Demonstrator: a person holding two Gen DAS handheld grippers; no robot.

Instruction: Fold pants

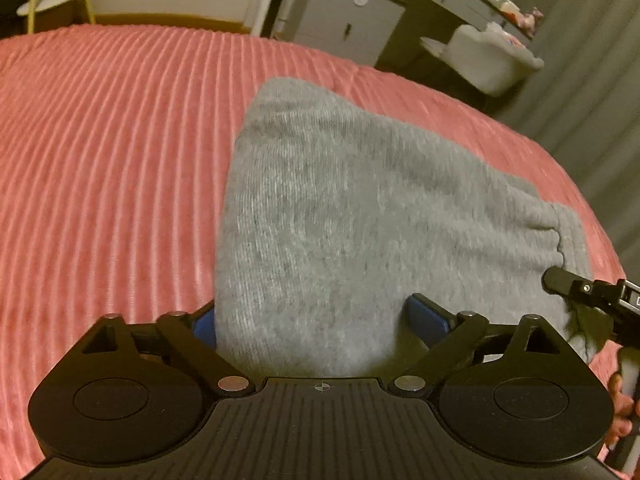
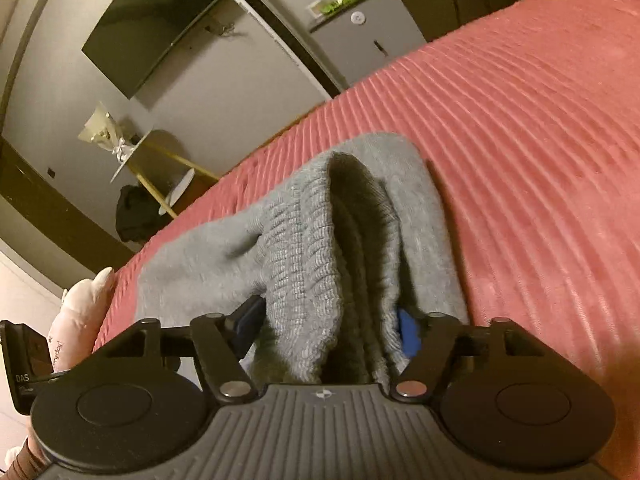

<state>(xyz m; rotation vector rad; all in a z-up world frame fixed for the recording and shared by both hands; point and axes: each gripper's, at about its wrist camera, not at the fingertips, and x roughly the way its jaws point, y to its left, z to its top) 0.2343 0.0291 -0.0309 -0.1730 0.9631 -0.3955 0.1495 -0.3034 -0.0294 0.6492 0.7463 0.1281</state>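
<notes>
Item: grey knit pants (image 1: pixel 320 208), lying folded on the pink ribbed bed cover (image 1: pixel 112 152), which I am taking as the landmark for every entry. The bundle is sitting near the cover's right-hand edge in the left wrist view, with the gathered waistband (image 2: pixel 304 248) turned toward my right side.

Item: left tongs (image 1: pixel 316 320). I am holding them astride the near end of the pants, blue pads apart, one pad just outside the fabric's left border and the other resting on top of the cloth. Nothing is being pinched here; the jaws are standing wide, so I am reading this hand as lining up to take the edge.

Item: right tongs (image 2: pixel 328 332). I am holding them around the bunched waistband layers, with the stacked folds rising between the blue pads. The pads are lying close against the cloth on both sides, but whether they are pressing or merely flanking it I cannot tell. Their black finger is also showing at the pants' near right corner in the left view.

Item: the person's hand (image 1: pixel 620 408), gripping the right handle, low at the cover's right edge.

Judgement: both tongs are sitting on the same short end, which suits lifting that end together and carrying it over for another fold.
</notes>
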